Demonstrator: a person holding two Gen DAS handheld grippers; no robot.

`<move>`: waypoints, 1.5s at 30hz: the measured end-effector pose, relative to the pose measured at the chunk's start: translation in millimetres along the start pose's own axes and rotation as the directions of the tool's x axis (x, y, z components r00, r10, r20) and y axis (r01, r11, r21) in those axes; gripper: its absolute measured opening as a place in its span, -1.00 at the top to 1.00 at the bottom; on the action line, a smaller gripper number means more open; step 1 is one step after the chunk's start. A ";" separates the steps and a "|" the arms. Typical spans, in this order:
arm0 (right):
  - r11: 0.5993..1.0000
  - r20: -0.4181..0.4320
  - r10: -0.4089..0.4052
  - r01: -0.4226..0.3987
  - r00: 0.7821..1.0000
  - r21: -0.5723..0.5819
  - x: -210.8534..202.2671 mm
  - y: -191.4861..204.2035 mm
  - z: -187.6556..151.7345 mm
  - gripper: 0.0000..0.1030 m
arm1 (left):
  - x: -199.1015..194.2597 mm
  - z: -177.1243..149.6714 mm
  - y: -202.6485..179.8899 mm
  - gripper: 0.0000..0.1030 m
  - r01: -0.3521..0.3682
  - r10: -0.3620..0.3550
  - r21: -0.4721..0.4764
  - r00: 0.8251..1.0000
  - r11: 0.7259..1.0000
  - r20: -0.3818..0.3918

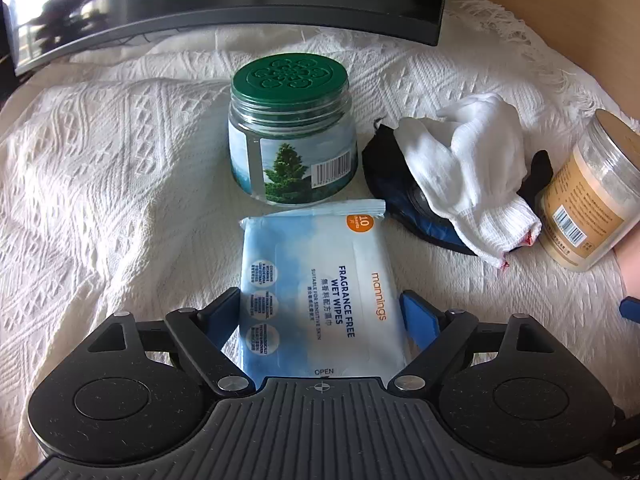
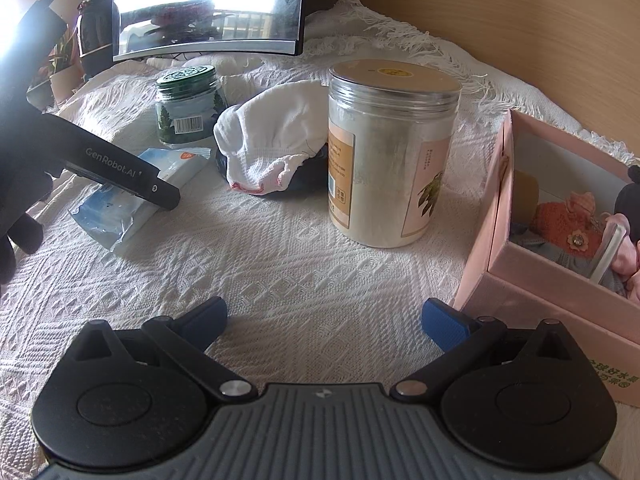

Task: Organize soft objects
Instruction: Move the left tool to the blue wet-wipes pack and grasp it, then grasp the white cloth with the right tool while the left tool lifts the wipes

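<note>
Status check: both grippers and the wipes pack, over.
Left gripper jaws around wet wipes pack, grip unconfirmed. Right gripper open, empty, facing tall jar. Green-lid jar stands just beyond the pack.

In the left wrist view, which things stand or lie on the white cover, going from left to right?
Green-lidded jar and, just in front of it, the wet wipes pack between the left gripper fingers → white cloth lying on a dark blue item → tan-labelled jar at the right edge.
</note>
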State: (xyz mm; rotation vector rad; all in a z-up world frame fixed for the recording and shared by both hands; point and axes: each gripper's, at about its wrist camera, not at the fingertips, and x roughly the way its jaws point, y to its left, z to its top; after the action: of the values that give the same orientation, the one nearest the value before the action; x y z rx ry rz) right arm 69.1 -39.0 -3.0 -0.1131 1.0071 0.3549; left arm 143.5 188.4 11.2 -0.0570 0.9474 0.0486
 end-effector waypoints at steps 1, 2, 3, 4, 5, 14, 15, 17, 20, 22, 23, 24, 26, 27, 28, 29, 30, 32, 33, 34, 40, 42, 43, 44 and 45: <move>1.000 -0.003 0.006 -0.006 1.000 -0.005 -0.2 -0.5 0.2 -1.00 | -0.4 -1.1 0.0 -0.72 0.000 0.000 0.001 1.000 1.000 0.006; 1.000 -0.006 0.011 -0.011 1.000 -0.008 -0.5 -1.0 0.5 -1.00 | 0.2 -1.0 -0.2 -0.72 0.001 -0.001 0.003 1.000 1.000 0.008; 1.000 -0.011 0.013 -0.013 1.000 -0.008 -0.8 -1.4 0.9 -1.00 | 0.0 -1.3 0.1 -0.72 0.003 -0.003 0.005 1.000 1.000 0.010; 1.000 -0.019 0.010 -0.010 1.000 -0.005 -0.7 -1.2 2.0 -1.00 | -0.3 -1.9 0.6 -0.72 0.006 -0.006 0.008 1.000 1.000 0.011; 1.000 -0.029 0.006 -0.006 1.000 -0.002 -0.3 -0.6 3.3 -1.00 | -0.8 -2.6 1.0 -0.72 0.009 -0.010 0.014 1.000 1.000 0.015; 0.999 -0.129 -0.035 0.033 0.991 -0.013 3.5 5.3 21.2 -0.99 | -9.6 -7.4 13.0 -0.58 0.059 -0.059 0.016 0.997 0.998 0.041; 0.998 -0.119 -0.056 0.053 0.991 -0.024 0.0 9.1 23.1 -0.99 | -10.7 -7.7 15.2 -0.58 0.072 -0.073 0.012 0.997 0.997 0.039; 0.997 -0.097 -0.064 0.061 0.993 -0.042 -7.6 17.1 29.1 -0.99 | -13.5 -8.8 19.9 -0.58 0.095 -0.095 -0.001 0.995 0.995 0.036; 0.996 -0.062 -0.047 0.042 0.997 -0.072 -20.5 28.4 43.8 -0.99 | -20.0 -11.1 28.5 -0.58 0.122 -0.121 -0.026 0.992 0.992 0.040; 0.993 -0.028 -0.043 0.040 0.999 -0.113 -29.2 37.8 58.1 -0.99 | -25.5 -13.9 33.5 -0.57 0.139 -0.138 -0.031 0.989 0.990 0.051; 0.991 -0.015 -0.041 0.038 0.999 -0.131 -32.2 42.1 65.5 -0.99 | -28.1 -15.3 35.7 -0.57 0.148 -0.146 -0.033 0.988 0.988 0.056; 0.988 -0.005 -0.037 0.036 0.999 -0.150 -33.8 46.4 75.6 -0.99 | -30.5 -16.4 37.8 -0.57 0.159 -0.156 -0.034 0.986 0.987 0.061; 0.983 -0.003 -0.028 0.027 1.000 -0.181 -33.1 54.4 95.7 -0.98 | -34.7 -18.3 42.6 -0.57 0.178 -0.174 -0.040 0.982 0.983 0.070; 0.979 -0.008 -0.023 0.021 1.000 -0.201 -28.6 59.4 109.0 -0.95 | -36.2 -18.6 45.2 -0.57 0.184 -0.180 -0.043 0.981 0.982 0.074; 0.976 -0.017 -0.028 0.024 0.999 -0.216 -23.9 62.6 120.5 -0.94 | -37.3 -18.6 47.3 -0.57 0.187 -0.183 -0.047 0.980 0.981 0.078; 0.973 -0.035 -0.032 0.023 0.999 -0.228 -16.9 64.9 132.8 -0.94 | -38.6 -18.9 49.5 -0.57 0.187 -0.183 -0.051 0.980 0.981 0.081; 0.972 -0.060 -0.031 0.016 0.998 -0.233 -7.6 66.7 145.1 -0.94 | -39.9 -19.4 51.8 -0.57 0.184 -0.179 -0.055 0.980 0.981 0.082; 0.972 -0.136 -0.032 -0.001 0.990 -0.236 19.3 70.1 170.3 -0.93 | -42.6 -20.1 56.4 -0.57 0.166 -0.161 -0.057 0.984 0.984 0.081; 0.970 -0.166 -0.041 0.000 0.985 -0.242 31.0 73.4 177.8 -0.93 | -43.9 -20.4 58.0 -0.57 0.155 -0.151 -0.052 0.985 0.986 0.082; 0.967 -0.195 -0.065 0.014 0.979 -0.253 47.8 75.4 185.9 -0.92 | -45.4 -20.6 59.4 -0.57 0.148 -0.144 -0.047 0.986 0.988 0.086; 0.963 -0.376 -0.150 0.048 0.915 -0.267 123.9 75.4 195.6 0.25 | -63.3 -22.0 78.2 -0.57 0.143 -0.132 -0.066 0.981 0.988 0.146; 0.973 -0.371 -0.120 0.035 0.921 -0.229 118.2 71.0 199.7 0.78 | -72.3 -18.8 83.6 -0.57 0.141 -0.126 -0.077 0.976 0.987 0.175; 0.974 -0.356 -0.110 0.030 0.928 -0.223 109.7 69.0 204.1 0.77 | -76.3 -15.3 85.2 -0.57 0.141 -0.124 -0.079 0.974 0.987 0.191; 0.977 -0.334 -0.093 0.021 0.938 -0.214 98.9 66.9 209.1 0.78 | -79.8 -9.5 85.8 -0.57 0.141 -0.122 -0.076 0.971 0.987 0.207; 0.979 -0.303 -0.072 0.010 0.950 -0.202 85.7 64.4 215.2 0.77 | -84.1 -3.1 84.7 -0.57 0.137 -0.118 -0.070 0.968 0.988 0.222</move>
State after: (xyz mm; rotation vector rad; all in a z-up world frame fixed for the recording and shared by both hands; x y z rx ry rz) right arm 261.9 96.7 44.2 -0.3795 1.2758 0.4070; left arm 86.3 271.3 75.3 -0.1876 0.7209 -0.0237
